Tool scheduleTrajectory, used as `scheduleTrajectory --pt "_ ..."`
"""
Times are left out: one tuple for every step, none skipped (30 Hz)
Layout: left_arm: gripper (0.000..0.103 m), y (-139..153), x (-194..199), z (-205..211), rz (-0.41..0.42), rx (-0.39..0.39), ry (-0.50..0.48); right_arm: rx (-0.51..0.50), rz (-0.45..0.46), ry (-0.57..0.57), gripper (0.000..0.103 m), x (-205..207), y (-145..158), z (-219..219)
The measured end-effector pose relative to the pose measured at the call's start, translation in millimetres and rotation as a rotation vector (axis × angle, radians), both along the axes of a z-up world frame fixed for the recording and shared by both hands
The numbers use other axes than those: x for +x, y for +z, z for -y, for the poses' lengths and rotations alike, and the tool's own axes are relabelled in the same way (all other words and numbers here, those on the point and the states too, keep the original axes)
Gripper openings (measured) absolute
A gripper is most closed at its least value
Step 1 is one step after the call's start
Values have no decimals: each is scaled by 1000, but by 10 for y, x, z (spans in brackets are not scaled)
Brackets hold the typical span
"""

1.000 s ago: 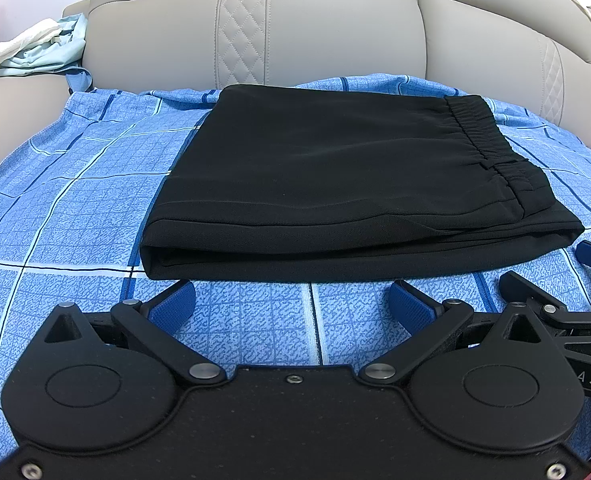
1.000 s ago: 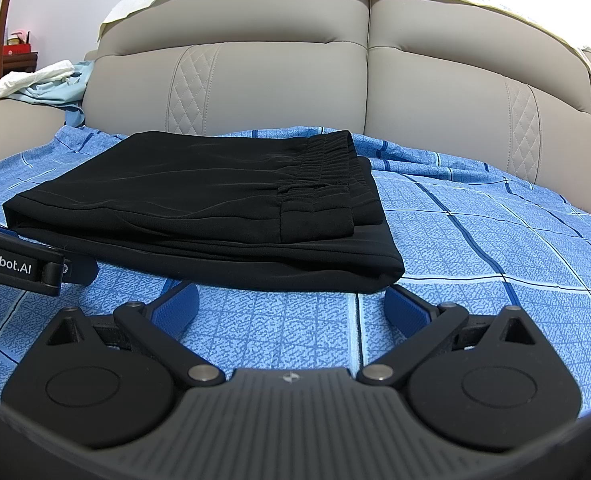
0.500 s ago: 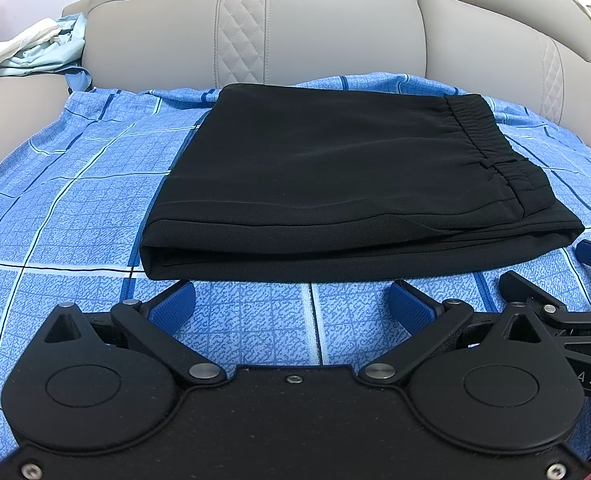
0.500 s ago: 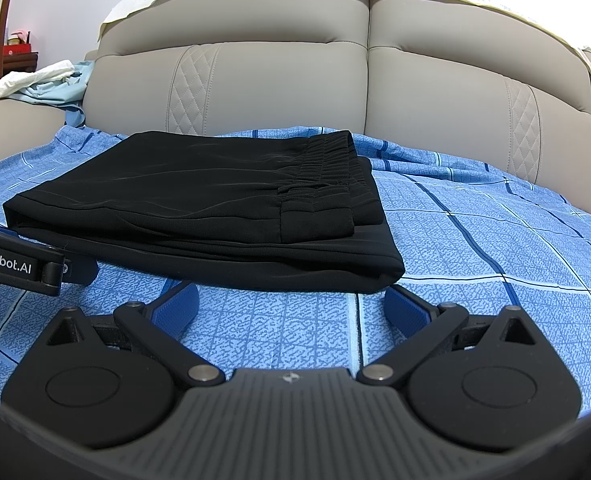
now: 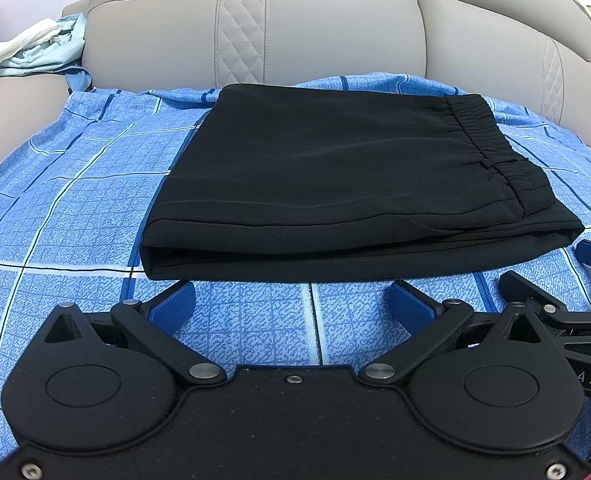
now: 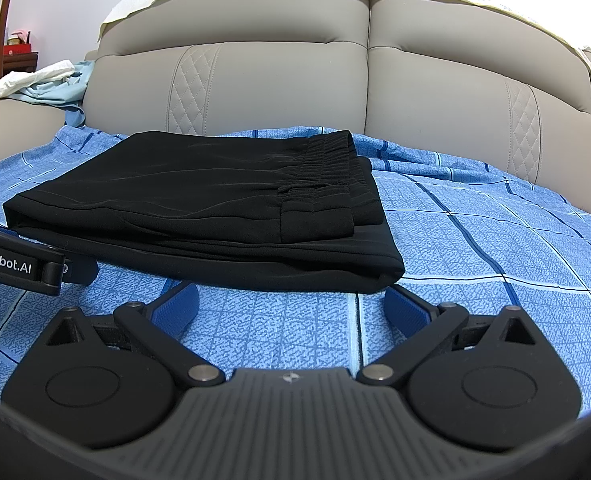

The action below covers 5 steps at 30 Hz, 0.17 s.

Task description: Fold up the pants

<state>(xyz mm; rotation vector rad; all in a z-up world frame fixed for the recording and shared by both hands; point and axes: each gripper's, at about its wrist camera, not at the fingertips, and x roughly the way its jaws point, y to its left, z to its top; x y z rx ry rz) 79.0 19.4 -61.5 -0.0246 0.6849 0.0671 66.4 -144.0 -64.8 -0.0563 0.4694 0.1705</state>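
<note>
1. The beige sofa point(image 6: 279, 92) fills the far side from 10 to 2 o'clock, and a blue checked sheet point(image 5: 75, 208) covers its seat.
2. I see the black pants point(image 5: 335, 176) lying on that sheet at 12 o'clock from my left gripper, stacked in a flat rectangle of several layers, with the elastic waistband point(image 5: 483, 140) on top at about 1 o'clock.
3. I judge the folding is done or nearly so: the edges line up and nothing trails loose. If anything is left, it calls for a light press to flatten the stack, or simply drawing both tools back.
4. My left gripper point(image 5: 291, 300) sits just short of the near folded edge, its blue pads spread wide with nothing between them.
5. My right gripper point(image 6: 289, 300) is likewise spread and empty, just short of the stack's near right corner.
6. A heap of pale clothes point(image 6: 43, 84) lies on the sofa arm at 10 o'clock.
7. Writing: in the right view, the left tool at 9 o'clock shows "enRobot.AI", its start cut off. The pale cloth over the sofa top bears marks I cannot read.
</note>
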Motion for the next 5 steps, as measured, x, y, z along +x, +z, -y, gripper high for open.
scheduleTrajectory --pt "103 1 0 1 0 0 0 0 0 0 103 2 0 1" --pt "103 2 3 -1 0 0 0 0 0 0 103 -1 0 0" --pt "103 1 -1 -2 0 0 0 0 0 0 103 2 0 1" --pt "103 2 2 -1 0 0 -1 0 0 0 103 2 0 1" --pt "103 3 3 0 -1 0 0 0 0 0 103 1 0 1"
